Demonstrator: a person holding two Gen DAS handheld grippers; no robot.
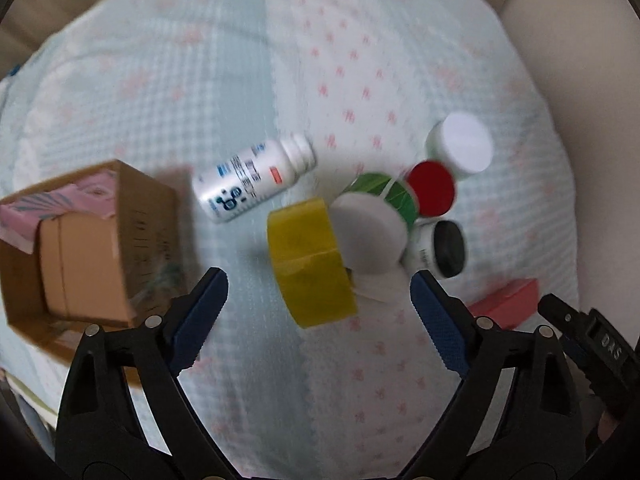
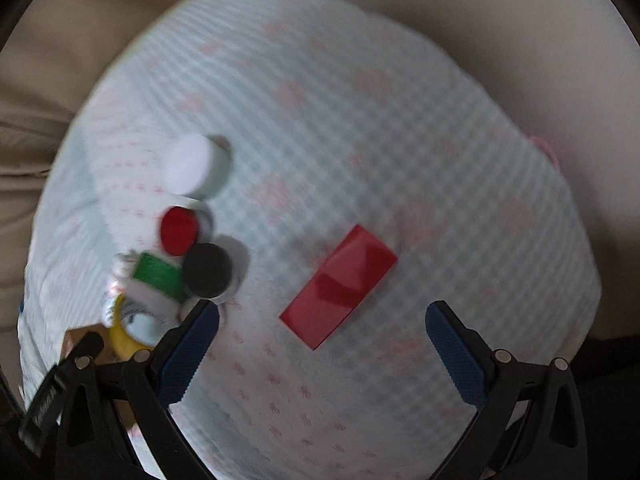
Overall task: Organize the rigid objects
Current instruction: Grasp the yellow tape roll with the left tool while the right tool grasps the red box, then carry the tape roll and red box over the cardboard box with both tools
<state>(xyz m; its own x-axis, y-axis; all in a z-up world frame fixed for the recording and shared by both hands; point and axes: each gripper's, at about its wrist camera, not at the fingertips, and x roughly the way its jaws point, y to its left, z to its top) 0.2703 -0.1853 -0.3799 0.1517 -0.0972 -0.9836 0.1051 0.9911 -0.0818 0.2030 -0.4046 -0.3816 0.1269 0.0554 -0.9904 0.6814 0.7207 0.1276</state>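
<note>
Both grippers hang over a quilted cloth point(image 1: 224, 80) — pale blue checks with small pink marks — spread across a beige cushioned seat point(image 2: 460, 4).

The left gripper point(image 1: 318, 304) stands wide open with nothing between its blue pads. Just beyond its fingertips sits a yellow tape roll point(image 1: 308, 262) on its side, near the middle of the cloth. Touching the roll is a green-labelled container with a white lid point(image 1: 370, 226), tilted toward the camera; motion blur hides how it rests. Beside it stands a jar with a black lid point(image 1: 450, 248), then one with a red lid point(image 1: 432, 188), and farthest in that row a white-capped jar point(image 1: 462, 144), toward the cloth's right edge. Left of this cluster a white bottle point(image 1: 250, 180) lies on its side, uncapped neck pointing away. At the cloth's left edge an open cardboard box point(image 1: 148, 220) holds a smaller brown box point(image 1: 86, 264) and a pink packet point(image 1: 68, 200).

The right gripper point(image 2: 322, 322) is likewise spread open and empty. Just ahead of its fingertips a flat red box point(image 2: 340, 286) lies alone on the cloth, well apart from the jars. Its left finger comes close to the black-lidded jar; whether they touch, I cannot tell.
</note>
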